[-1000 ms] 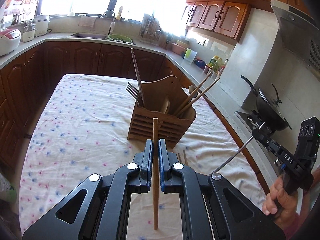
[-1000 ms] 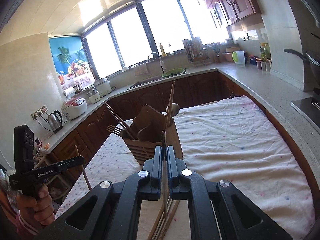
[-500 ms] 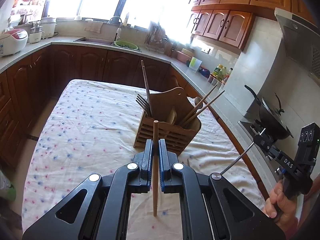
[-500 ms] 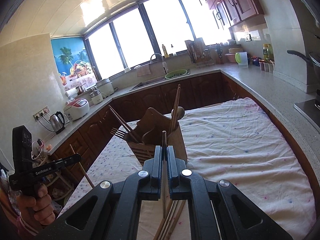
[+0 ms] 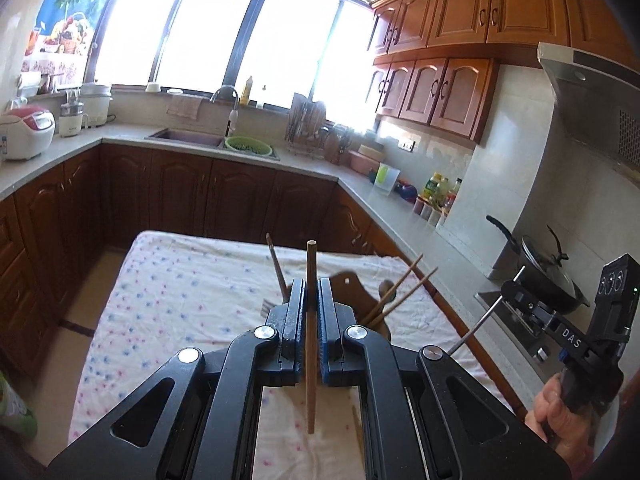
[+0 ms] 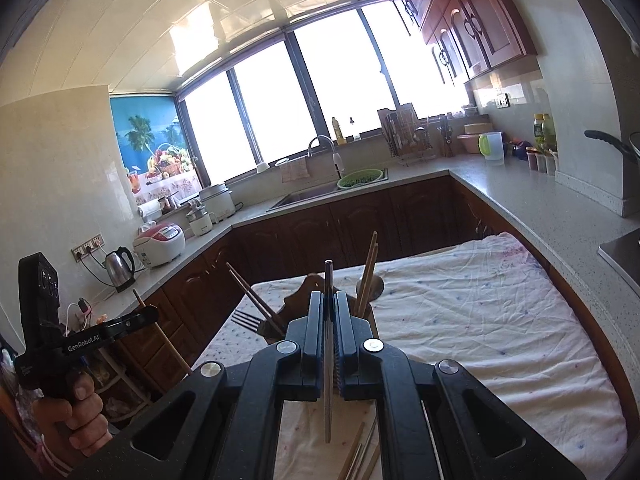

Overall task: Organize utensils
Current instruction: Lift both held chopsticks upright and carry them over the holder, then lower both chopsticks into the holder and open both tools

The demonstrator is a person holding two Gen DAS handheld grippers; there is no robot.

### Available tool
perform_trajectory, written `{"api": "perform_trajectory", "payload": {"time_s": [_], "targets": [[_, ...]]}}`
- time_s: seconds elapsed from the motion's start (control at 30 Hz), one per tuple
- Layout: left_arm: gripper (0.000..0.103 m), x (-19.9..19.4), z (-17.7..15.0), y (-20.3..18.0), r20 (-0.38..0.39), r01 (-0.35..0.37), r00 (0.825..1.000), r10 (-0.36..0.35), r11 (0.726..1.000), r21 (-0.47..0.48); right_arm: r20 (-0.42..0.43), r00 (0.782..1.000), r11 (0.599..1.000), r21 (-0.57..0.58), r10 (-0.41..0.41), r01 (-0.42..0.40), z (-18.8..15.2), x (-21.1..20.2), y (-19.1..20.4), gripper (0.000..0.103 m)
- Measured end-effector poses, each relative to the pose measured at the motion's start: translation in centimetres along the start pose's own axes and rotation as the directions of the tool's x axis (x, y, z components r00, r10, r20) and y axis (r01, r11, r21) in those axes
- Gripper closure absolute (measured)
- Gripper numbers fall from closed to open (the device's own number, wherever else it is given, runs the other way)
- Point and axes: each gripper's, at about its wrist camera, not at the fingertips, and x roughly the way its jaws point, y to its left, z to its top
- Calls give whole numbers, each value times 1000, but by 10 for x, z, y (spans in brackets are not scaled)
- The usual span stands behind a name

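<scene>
Both tools rise above the holder (image 5: 356,292): left tool (image 5: 311,320) pinching wooden chopstick (image 5: 311,320), right tool (image 6: 329,332) pinching metal chopstick (image 6: 328,360). Keep vertical, lower into open slots.

Left gripper (image 5: 311,312): jaws clamped on a wooden chopstick (image 5: 310,336), upright. Right gripper (image 6: 329,320): jaws clamped on a metal chopstick (image 6: 328,352), upright.

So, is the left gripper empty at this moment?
No, the left gripper is shut on a wooden chopstick, which stands upright between its blue pads.
</scene>
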Motion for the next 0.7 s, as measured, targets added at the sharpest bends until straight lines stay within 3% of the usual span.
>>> {"api": "perform_trajectory", "payload": {"time_s": [0.17,0.3,0.47,0.7], "targets": [[98,9,42,0,109,-16,994,16,1000,-3,105,995,999,-35,-3,6,37,13,13,98],[98,29,57,7,156,-41,987,46,999,-31,131,991,998,-55,-17,25,54,34,16,98],[98,64,48,21,141,-65,987,75,995,-74,128,990,997,-47,-56,62,46,58,11,98],[98,99,10,34,60,-79,994,86,990,-115,87,993,995,-53,-84,89,13,81,5,98]]}}
